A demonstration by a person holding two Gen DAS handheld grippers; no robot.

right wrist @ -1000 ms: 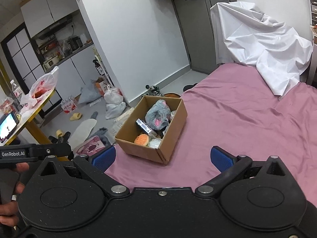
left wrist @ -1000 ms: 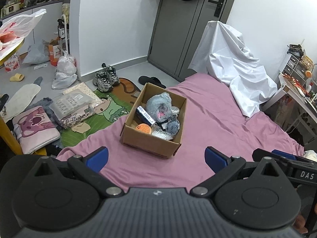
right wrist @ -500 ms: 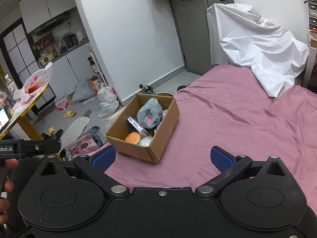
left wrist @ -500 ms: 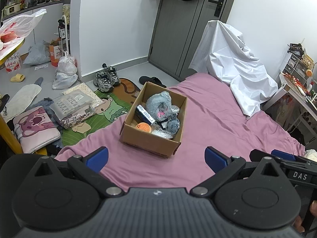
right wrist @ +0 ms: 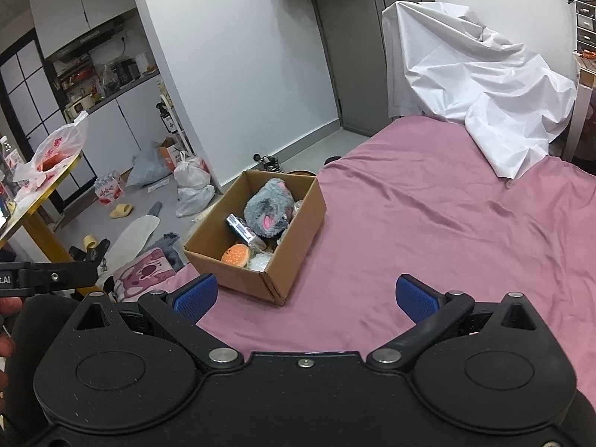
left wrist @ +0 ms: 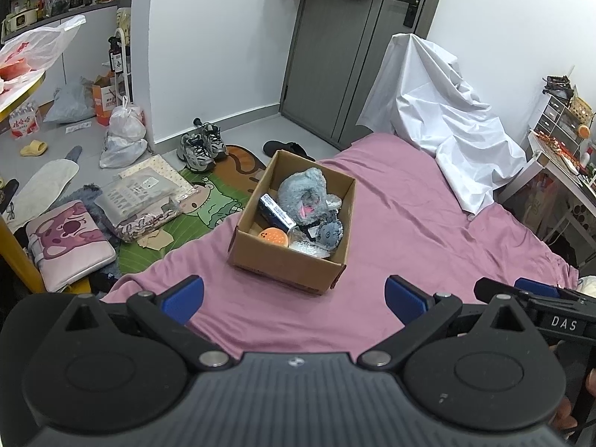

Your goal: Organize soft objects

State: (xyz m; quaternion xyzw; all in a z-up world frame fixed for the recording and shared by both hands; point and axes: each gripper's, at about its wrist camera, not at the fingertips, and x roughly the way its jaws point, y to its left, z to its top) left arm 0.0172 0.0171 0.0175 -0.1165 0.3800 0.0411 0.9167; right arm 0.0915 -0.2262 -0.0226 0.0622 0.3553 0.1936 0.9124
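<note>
An open cardboard box [left wrist: 283, 266] stands on the pink bed sheet [left wrist: 409, 223] near the bed's left corner. In it lie a grey plush toy [left wrist: 303, 195], an orange burger-shaped toy [left wrist: 273, 237], a small grey plush [left wrist: 329, 231], a blue packet [left wrist: 275, 209] and a clear bag. The box also shows in the right wrist view [right wrist: 275, 264], with the grey plush [right wrist: 266, 208] and the orange toy [right wrist: 235, 255]. My left gripper [left wrist: 294, 294] is open and empty, short of the box. My right gripper [right wrist: 305, 294] is open and empty, just right of the box's near corner.
A white sheet [left wrist: 447, 111] drapes over something at the bed's far end. The floor left of the bed holds shoes [left wrist: 201, 145], bags, a pink case [left wrist: 67, 238] and a green mat. A yellow table [right wrist: 33, 201] stands at left, a desk [left wrist: 558, 164] at right.
The box has shifted left and nearer in the right wrist view as that gripper moved right and forward. The left view has hardly changed. Both grippers stay open.
</note>
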